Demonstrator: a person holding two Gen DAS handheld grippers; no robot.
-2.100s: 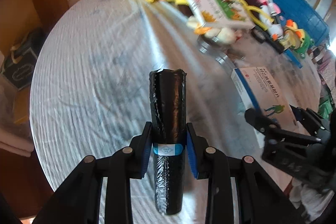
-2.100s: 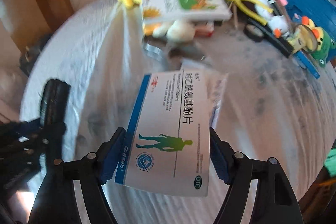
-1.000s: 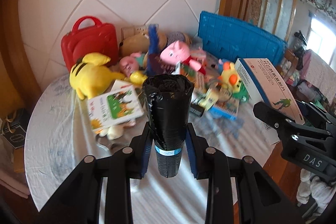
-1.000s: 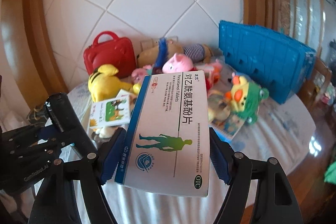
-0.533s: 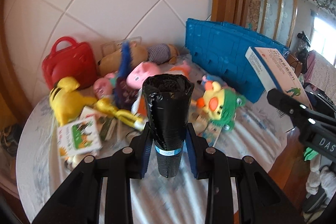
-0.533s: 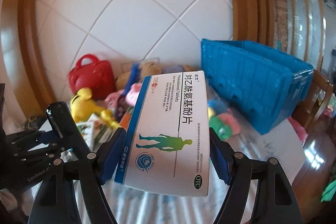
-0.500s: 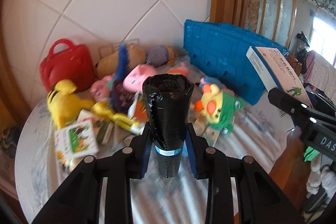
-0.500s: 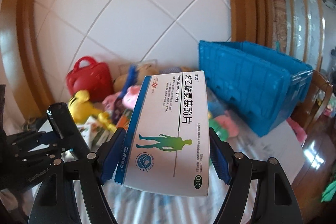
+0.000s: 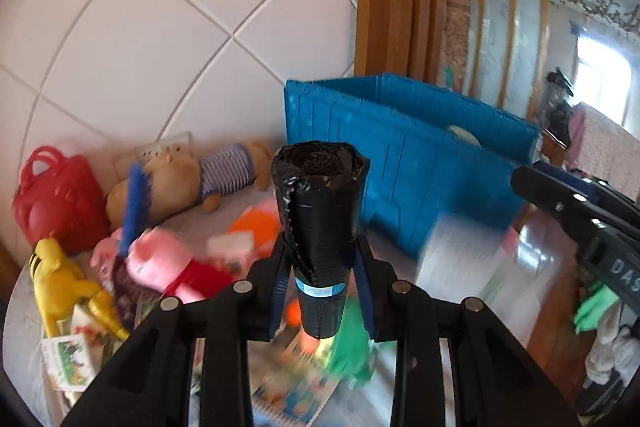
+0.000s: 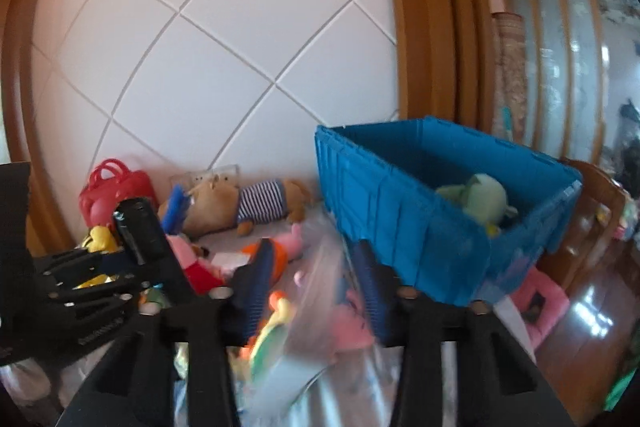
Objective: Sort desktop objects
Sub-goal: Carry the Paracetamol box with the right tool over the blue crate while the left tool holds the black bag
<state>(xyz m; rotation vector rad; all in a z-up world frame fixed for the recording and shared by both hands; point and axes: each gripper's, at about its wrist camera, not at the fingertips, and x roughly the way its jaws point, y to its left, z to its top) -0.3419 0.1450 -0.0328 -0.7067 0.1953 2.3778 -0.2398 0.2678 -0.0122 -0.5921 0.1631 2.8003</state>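
Gone from the right gripper (image 10: 314,283) is the box (image 9: 460,259) it carried half a second ago. Its jaws have just been closing and now stand narrower, with a gap left between the blue pads. A pale smear runs through and below that gap. It looks like the box dropping free, though the blur is too heavy to be sure. In the left view the same white blur shows just beside the near corner of the blue crate (image 9: 400,163), outside its wall.

Both views have swung toward the crate, which now fills more of each frame. A green plush (image 10: 480,199) lies inside it.

The left gripper (image 9: 322,291) pinches the black roll (image 9: 320,219) upright, pads on its lower part at the blue label, above the table (image 9: 240,203). A bear (image 9: 180,179), pig (image 9: 160,263) and red bag (image 9: 52,199) lie on the table.
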